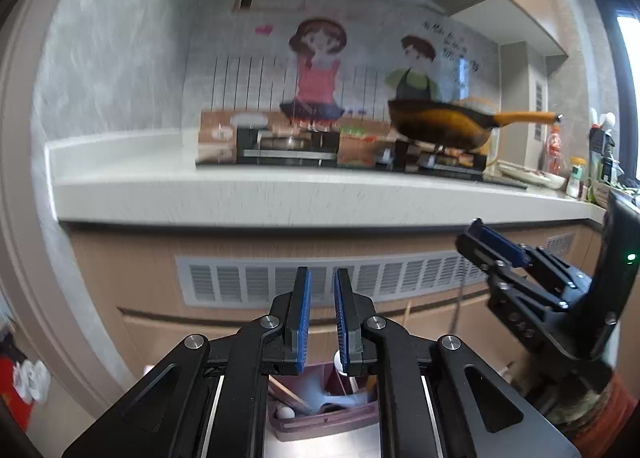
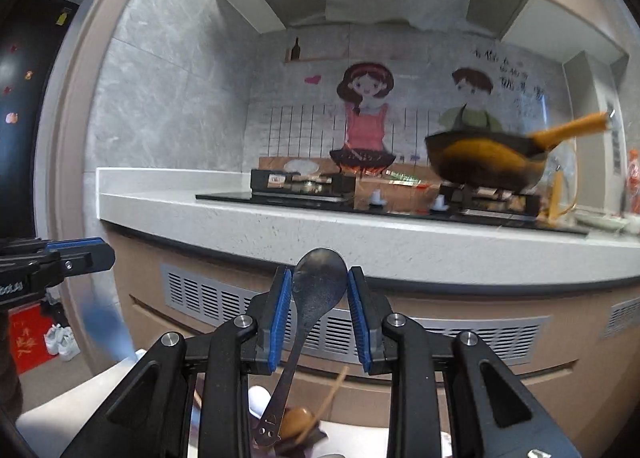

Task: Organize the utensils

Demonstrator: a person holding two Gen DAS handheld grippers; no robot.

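My right gripper [image 2: 320,290] is shut on a steel spoon [image 2: 318,290], bowl up between the blue pads, handle hanging down over a holder with a wooden spoon [image 2: 298,420] and chopsticks. My left gripper [image 1: 322,298] is empty, its pads a narrow gap apart, held above a mauve utensil holder [image 1: 320,418] with a pale blue utensil and white-tipped utensils inside. The right gripper also shows in the left wrist view [image 1: 496,246], at the right. The left gripper shows in the right wrist view [image 2: 80,254], at the left edge.
A white counter [image 1: 240,190] runs ahead with a gas hob [image 1: 288,146] and an orange pan [image 1: 448,122]. Bottles and jars [image 1: 576,174] stand at the far right. Cabinet fronts with a vent grille [image 1: 320,278] lie below the counter.
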